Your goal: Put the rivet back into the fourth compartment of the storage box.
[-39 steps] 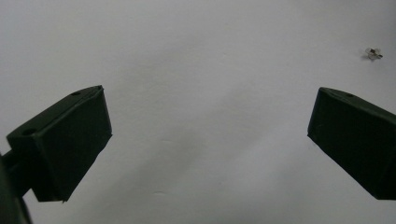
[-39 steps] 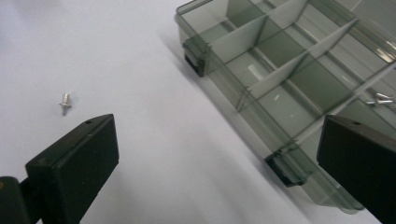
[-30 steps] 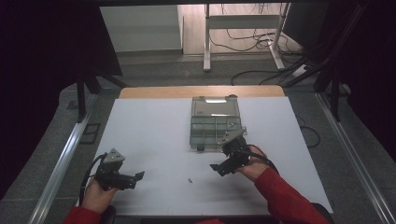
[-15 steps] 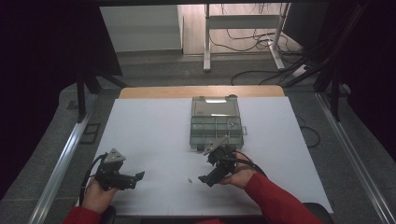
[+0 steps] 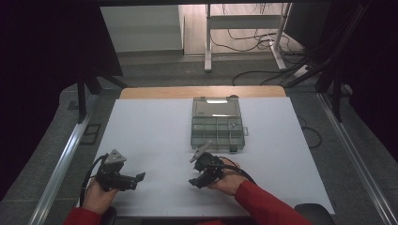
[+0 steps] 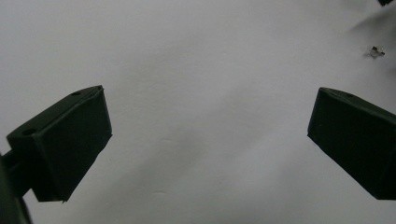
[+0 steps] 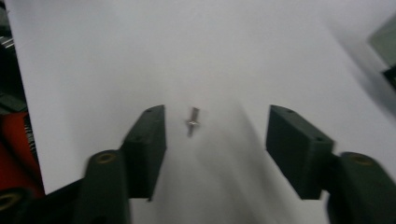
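Screw point(image 7: 192, 121), small and metallic, lies loose on the white table point(image 5: 155, 136), near the front edge and well apart from the open parts box point(image 5: 217, 124) farther back. In the right gripper view it sits between the two black jaws, closer to the left jaw than to the right one, and no pad touches it yet. Its long axis runs almost along the jaws' pointing direction, only a little tilted, so the jaws would press on its sides. The right gripper point(image 5: 197, 180) is the nearer tool; its jaws have just been closing and now stand about half apart around the screw. The left gripper point(image 5: 133, 179) rests at the left with jaws wide apart and nothing between them; from there the screw point(image 6: 376, 52) lies far to the right. I judge a small shift to centre the screw would help.
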The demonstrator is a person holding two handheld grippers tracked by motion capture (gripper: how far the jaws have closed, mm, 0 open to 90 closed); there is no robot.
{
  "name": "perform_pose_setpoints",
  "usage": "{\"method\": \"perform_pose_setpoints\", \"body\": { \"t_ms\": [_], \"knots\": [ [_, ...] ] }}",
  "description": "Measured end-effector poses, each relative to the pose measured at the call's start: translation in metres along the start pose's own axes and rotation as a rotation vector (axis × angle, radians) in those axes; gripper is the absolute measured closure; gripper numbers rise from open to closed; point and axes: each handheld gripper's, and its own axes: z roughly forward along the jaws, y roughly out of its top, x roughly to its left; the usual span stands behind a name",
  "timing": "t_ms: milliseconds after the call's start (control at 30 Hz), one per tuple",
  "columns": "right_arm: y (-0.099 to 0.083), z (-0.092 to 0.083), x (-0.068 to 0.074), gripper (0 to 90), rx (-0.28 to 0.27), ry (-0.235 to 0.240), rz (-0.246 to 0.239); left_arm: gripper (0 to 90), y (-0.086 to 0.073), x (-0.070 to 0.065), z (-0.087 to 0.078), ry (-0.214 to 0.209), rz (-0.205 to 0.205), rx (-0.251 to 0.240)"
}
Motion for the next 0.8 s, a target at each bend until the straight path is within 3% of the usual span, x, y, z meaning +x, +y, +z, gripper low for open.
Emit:
{"method": "perform_pose_setpoints", "body": {
  "t_ms": [167,333,400,467,800],
  "knots": [
    [0.004,0.009,0.006,60.8,0.017,0.025,-0.014,0.0,0.0,0.0,0.0,0.001,0.002,0.0],
    [0.005,0.019,0.01,73.8,0.048,0.0,-0.056,0.1,0.0,0.0,0.0,0.001,0.003,0.0],
    [0.005,0.021,0.015,80.8,0.052,-0.037,-0.112,0.1,0.0,0.0,0.0,0.0,0.003,0.001],
    [0.005,0.021,0.017,82.4,0.059,-0.044,-0.123,0.1,0.0,0.0,0.0,0.0,0.004,0.001],
    [0.007,0.012,0.009,82.7,0.048,-0.006,-0.085,0.1,0.0,0.0,0.0,0.001,0.005,0.002]
  ]
}}
